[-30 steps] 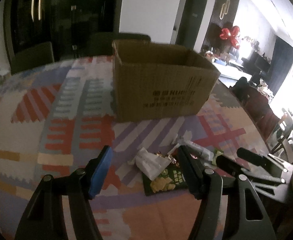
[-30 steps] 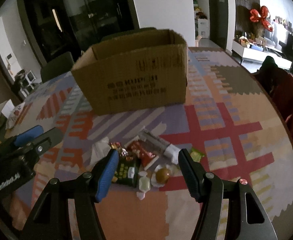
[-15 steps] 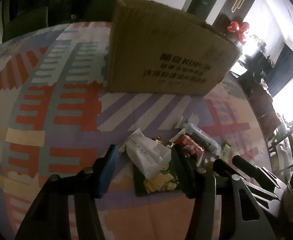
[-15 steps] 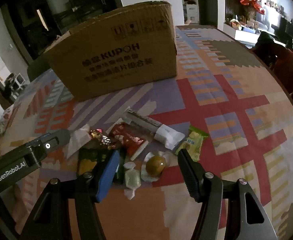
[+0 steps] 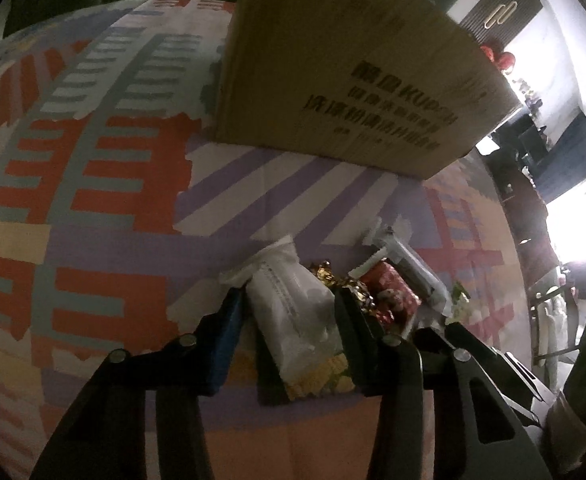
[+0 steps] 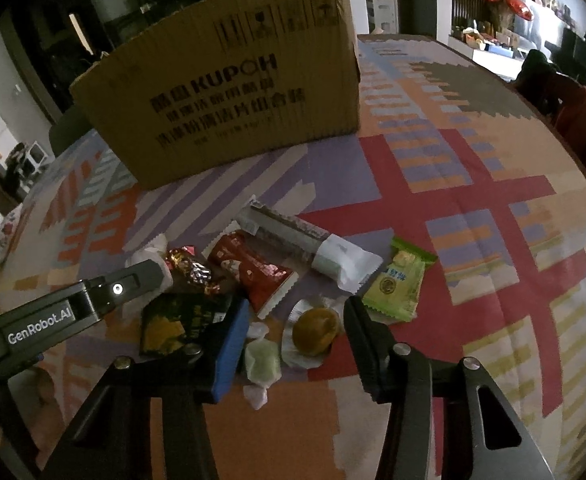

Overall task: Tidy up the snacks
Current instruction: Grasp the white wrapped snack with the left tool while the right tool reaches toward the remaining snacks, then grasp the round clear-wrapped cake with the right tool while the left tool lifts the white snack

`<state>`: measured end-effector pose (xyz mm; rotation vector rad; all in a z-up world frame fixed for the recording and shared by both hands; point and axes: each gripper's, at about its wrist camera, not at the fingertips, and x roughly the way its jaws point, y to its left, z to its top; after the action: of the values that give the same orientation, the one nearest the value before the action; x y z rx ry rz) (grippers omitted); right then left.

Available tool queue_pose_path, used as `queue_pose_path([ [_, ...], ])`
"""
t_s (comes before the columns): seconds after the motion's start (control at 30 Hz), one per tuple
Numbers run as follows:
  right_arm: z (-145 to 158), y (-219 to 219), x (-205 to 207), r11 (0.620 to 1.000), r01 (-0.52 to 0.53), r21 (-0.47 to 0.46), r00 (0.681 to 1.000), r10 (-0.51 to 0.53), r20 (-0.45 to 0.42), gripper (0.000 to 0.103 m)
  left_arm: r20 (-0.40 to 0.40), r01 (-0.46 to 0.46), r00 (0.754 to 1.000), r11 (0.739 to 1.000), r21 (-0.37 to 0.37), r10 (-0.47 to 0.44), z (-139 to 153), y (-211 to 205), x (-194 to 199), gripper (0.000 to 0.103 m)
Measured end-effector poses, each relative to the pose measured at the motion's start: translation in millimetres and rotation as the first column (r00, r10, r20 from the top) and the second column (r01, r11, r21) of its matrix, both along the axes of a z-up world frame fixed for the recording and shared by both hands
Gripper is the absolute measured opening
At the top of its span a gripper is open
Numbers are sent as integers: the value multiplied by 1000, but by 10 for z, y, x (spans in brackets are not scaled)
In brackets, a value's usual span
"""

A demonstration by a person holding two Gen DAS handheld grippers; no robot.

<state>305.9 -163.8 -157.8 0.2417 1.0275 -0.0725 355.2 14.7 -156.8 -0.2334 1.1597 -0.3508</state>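
Observation:
A cardboard box (image 6: 229,92) stands on the patterned tablecloth, also in the left wrist view (image 5: 345,76). A pile of snacks lies in front of it. My left gripper (image 5: 289,308) is open, its fingers on either side of a white packet (image 5: 293,304) lying on a dark green chip bag (image 5: 313,380). My right gripper (image 6: 293,320) is open around a round brown pastry in clear wrap (image 6: 315,330) and a pale green candy (image 6: 261,360). Nearby lie a red packet (image 6: 253,268), a long silver-white bar (image 6: 305,240) and a light green packet (image 6: 399,280).
The left gripper's finger (image 6: 125,284) reaches into the pile from the left in the right wrist view. A gold-wrapped candy (image 6: 191,268) lies beside it. Dark chairs (image 6: 573,108) stand at the table's right edge.
Both grippers have moved down and forward to the snack pile. The left one now straddles the white packet, the right one the brown pastry. The box looms larger.

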Motion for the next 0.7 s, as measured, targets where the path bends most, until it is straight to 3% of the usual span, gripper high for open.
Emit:
queue_pose_path([
  [0.07,-30,0,11,1000,-2,1,1000,2,-8,48,-9,-3,1000,1000,0,3,-24,6,16,38],
  [0.27,-57,-19,16,1000,-6,2,1000,7,-10,43,8,3,1000,1000,8,-3,-18,6,-1,31],
  [0.7,-75,-41,-41,999,-31,-11,1000,31,-7,34,73,13,997,999,47,-16,94,-8,-101,29],
])
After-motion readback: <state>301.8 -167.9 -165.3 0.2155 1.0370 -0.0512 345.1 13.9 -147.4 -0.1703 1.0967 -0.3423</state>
